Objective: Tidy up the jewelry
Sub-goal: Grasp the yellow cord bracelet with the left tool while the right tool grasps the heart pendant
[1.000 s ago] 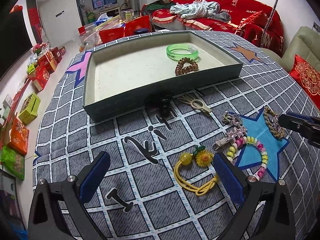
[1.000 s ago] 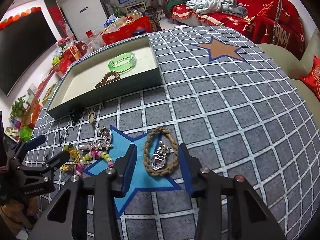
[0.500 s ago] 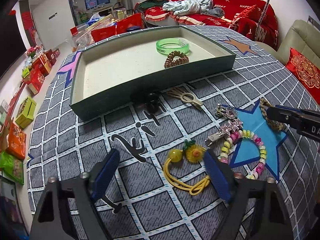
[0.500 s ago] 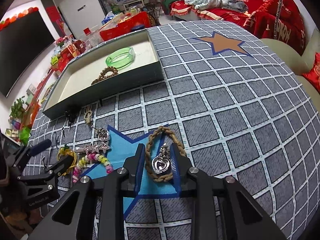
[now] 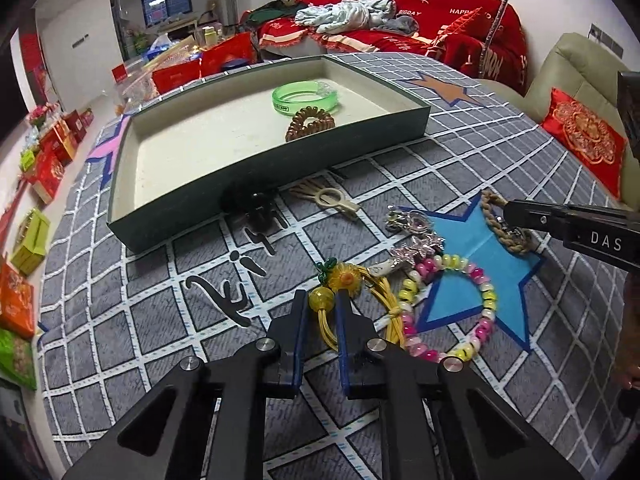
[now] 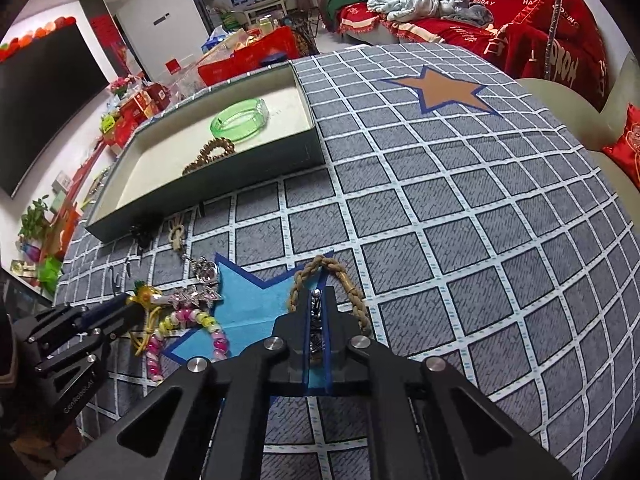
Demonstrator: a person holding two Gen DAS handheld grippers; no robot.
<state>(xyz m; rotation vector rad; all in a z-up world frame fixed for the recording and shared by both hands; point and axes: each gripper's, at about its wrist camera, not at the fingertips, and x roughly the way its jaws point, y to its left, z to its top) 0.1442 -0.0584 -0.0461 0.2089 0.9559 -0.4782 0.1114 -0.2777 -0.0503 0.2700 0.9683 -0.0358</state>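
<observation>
A dark green tray (image 5: 280, 160) holds a green bangle (image 5: 306, 97) and a brown bead bracelet (image 5: 310, 124). My left gripper (image 5: 321, 302) is shut on the yellow hair tie (image 5: 322, 300), gripping its yellow bead; the sunflower charm (image 5: 347, 278) lies just beyond. My right gripper (image 6: 318, 300) is shut on the heart pendant of the braided rope bracelet (image 6: 352, 292), which lies on the blue star (image 6: 248, 304). The same gripper shows in the left wrist view (image 5: 510, 210) at the bracelet (image 5: 494, 216).
A multicoloured bead bracelet (image 5: 476, 308), silver clips (image 5: 416, 236), a beige hair clip (image 5: 332, 200) and a black claw clip (image 5: 258, 212) lie in front of the tray. An orange star (image 6: 448, 92) marks the far cloth. A sofa edge (image 5: 568, 60) is at right.
Both grippers have closed: the left one moved forward and shut on the yellow hair tie's bead, the right one shut tight on the rope bracelet's pendant.
</observation>
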